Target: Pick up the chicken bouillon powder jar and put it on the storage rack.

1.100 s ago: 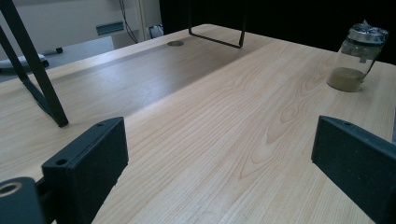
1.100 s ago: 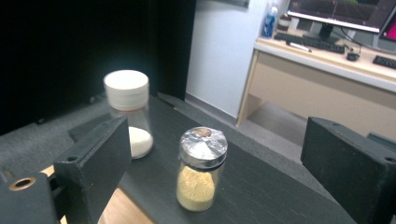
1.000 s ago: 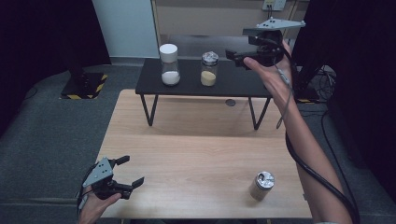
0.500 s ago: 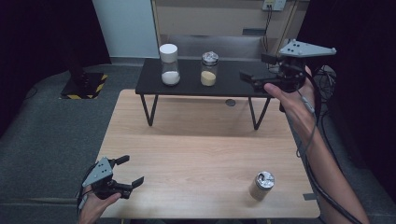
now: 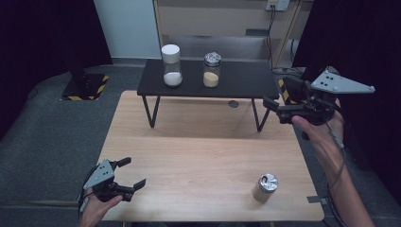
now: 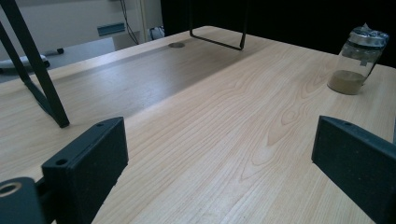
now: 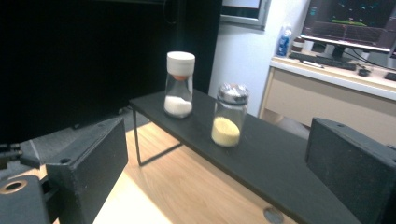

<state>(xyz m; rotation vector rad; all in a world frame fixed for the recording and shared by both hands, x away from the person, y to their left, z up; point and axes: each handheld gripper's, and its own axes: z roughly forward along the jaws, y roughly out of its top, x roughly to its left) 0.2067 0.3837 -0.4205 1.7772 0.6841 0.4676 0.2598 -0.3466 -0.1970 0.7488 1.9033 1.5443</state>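
Oddly, both the left claw (image 5: 128, 174) and right claw (image 5: 273, 107) gape empty, jar (image 6: 357, 59) label unreadable.

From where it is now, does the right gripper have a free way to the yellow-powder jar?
Probably yes: the right gripper, jaws open and empty, faces the jar along the bare black shelf.

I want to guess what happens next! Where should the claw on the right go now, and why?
Probably down toward the jar with the silver lid near the wooden table's front edge. The right claw hangs open and empty beside the black shelf, where two jars already stand, and that third jar sits alone below it. The left claw rests open, farther off.
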